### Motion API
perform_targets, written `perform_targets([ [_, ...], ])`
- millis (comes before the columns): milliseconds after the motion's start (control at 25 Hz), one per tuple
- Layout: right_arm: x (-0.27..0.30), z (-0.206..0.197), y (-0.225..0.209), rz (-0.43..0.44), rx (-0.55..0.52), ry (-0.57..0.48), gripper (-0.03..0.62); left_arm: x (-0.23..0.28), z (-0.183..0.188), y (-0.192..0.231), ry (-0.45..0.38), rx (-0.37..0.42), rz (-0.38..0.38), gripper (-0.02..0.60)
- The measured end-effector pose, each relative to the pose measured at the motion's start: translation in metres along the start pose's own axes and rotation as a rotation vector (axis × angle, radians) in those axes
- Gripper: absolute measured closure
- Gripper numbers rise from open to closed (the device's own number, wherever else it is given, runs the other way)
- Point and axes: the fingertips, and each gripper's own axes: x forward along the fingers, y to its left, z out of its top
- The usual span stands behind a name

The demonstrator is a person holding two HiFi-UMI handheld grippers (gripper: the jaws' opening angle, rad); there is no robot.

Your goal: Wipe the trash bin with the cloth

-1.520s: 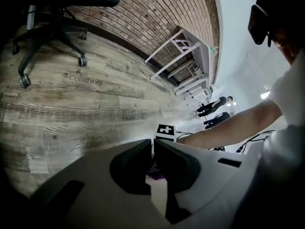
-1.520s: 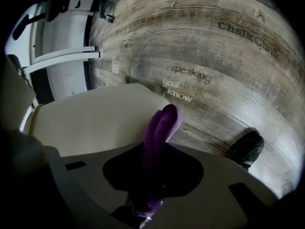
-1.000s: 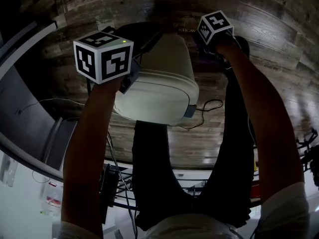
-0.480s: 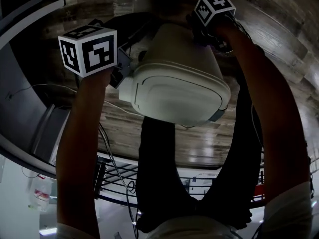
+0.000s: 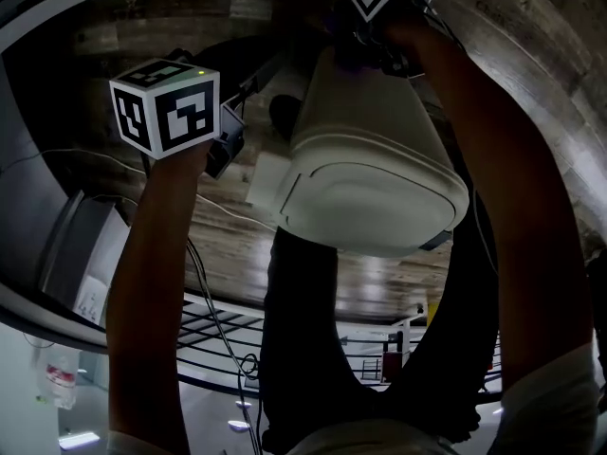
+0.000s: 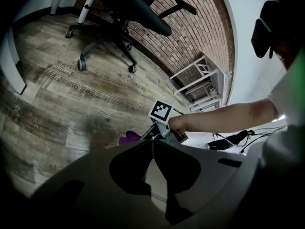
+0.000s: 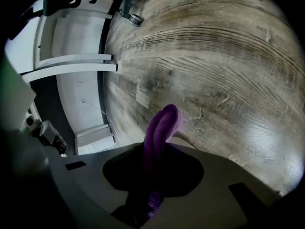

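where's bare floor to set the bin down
The left gripper view shows bare wooden floor this side of the office chair and its wheels. The right gripper view shows another wide bare stretch to the right of the white panels. It is crowded right under the lifted trash bin, where the person's legs stand.

In the head view the trash bin [image 5: 370, 159] hid the jaws of the right tool [image 7: 151, 182]. The lower end of the purple cloth [image 7: 159, 128] was lost in shadow between them, seemingly clamped.
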Motion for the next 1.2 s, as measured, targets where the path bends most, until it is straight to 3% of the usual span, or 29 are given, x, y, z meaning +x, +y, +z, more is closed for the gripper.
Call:
perform_targets([
  [320, 0.053, 0.029, 0.027, 0.204, 0.137, -0.071, 0.499, 0.005, -0.015, 0.026, 0.016, 0.015, 0.019, 0.574],
  [560, 0.080, -0.002, -0.015, 0.053, 0.076, 0.061, 0.499, 0.015, -0.033, 0.029, 0.049, 0.006, 0.014, 0.574],
  [960, 0.057, -0.002, -0.044, -0.008, 0.051, 0.051, 0.500, 0.029, -0.016, 0.021, 0.045, 0.045, 0.006, 0.574],
  [1200, 0.057, -0.022, -0.053, -0.021, 0.049, 0.073, 0.499, 0.038, -0.019, 0.010, 0.068, 0.049, -0.005, 0.574],
])
